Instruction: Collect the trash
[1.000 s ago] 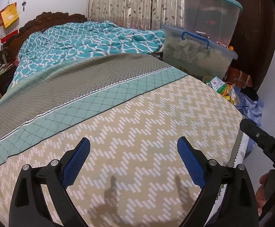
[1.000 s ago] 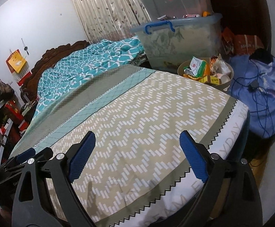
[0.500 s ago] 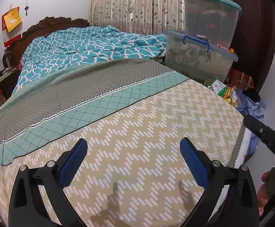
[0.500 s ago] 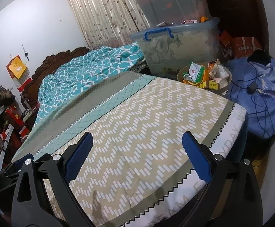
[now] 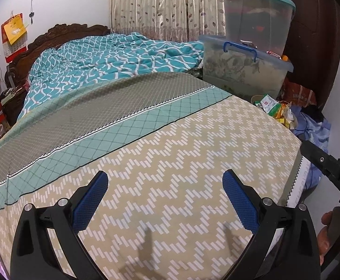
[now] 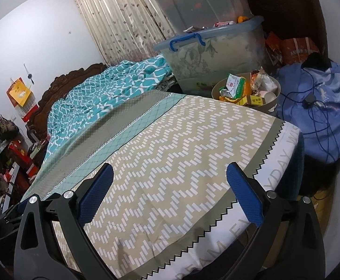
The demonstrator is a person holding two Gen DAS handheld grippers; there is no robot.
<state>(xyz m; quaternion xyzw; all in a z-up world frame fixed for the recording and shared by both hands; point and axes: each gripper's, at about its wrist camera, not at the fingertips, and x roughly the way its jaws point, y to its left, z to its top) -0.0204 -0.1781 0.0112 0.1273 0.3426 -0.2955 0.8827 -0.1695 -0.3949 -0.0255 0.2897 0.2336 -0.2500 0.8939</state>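
Hovering over bed (image 6: 181, 144) | both grippers' fingers spread, empty | bin (image 6: 275, 86) full

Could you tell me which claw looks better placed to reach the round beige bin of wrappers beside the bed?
Right, probably. The right claw is open and empty, nearer the round beige bin; the left claw is farther across the patterned bed.

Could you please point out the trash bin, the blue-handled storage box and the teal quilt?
Trash bin (image 6: 277, 88): right wrist view, right rim.
Blue-handled storage box (image 6: 216, 53): right wrist view, front wall.
Teal quilt (image 5: 113, 60): left wrist view, rumpled middle.
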